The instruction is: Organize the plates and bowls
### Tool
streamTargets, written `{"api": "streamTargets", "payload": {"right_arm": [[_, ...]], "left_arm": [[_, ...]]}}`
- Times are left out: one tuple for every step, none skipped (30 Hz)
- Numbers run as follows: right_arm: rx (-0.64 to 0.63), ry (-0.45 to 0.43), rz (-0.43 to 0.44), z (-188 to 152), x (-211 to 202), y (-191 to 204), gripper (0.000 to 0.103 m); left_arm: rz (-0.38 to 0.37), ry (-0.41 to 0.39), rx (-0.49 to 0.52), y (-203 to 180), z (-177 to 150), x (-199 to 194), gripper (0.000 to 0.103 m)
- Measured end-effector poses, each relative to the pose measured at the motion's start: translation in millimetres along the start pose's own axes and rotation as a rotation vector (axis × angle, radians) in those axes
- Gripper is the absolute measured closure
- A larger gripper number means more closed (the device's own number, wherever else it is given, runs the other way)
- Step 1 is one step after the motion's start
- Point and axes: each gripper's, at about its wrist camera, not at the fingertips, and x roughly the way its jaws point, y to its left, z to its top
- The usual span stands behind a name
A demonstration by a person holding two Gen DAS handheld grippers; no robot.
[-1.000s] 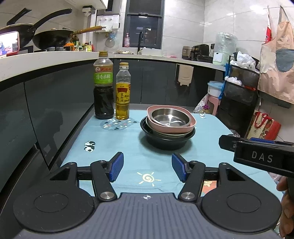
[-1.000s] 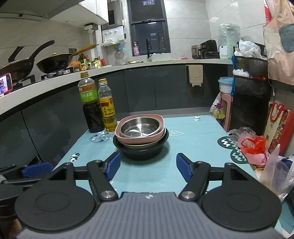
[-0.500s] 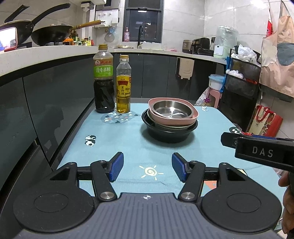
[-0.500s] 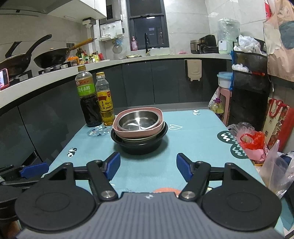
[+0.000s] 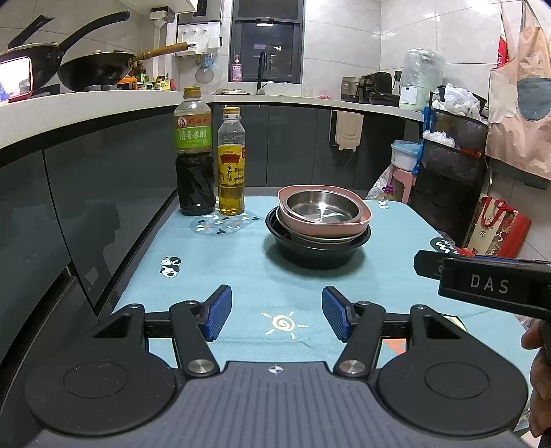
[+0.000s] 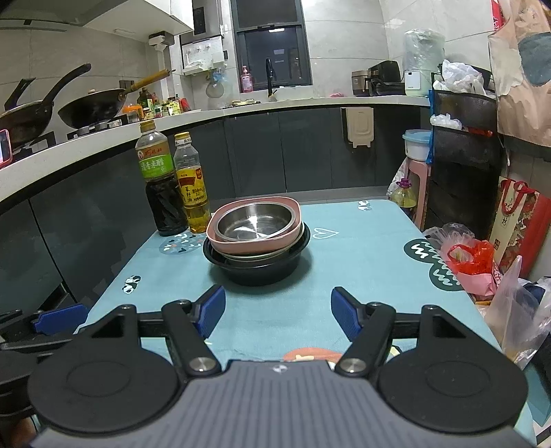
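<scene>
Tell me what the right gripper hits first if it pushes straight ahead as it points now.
Probably the black bowl at the bottom of the dish stack: the open right gripper faces it over bare tablecloth. Height is hard to judge, so it might meet the pink dish instead.

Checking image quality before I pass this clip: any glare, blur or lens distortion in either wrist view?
Left wrist view: sharp, strong fisheye bending the countertop; a highlight inside the steel bowl. Right wrist view: equally sharp, same barrel curve; ceiling light mirrored in the window, soft shadow under the black bowl.
</scene>
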Motion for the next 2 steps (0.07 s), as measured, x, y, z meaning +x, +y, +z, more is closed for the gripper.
{"api": "streamTargets", "payload": {"right_arm": [[0.001, 0.000, 0.001, 0.0, 0.0, 0.0, 0.056], [-0.001, 0.001, 0.000, -0.1, 0.1, 0.0, 0.056]], "left_arm": [[-0.001, 0.001, -0.001, 0.0, -0.2, -0.4, 0.048], [0.000, 0.002, -0.001, 0.2, -0.4, -0.3, 0.048]]}}
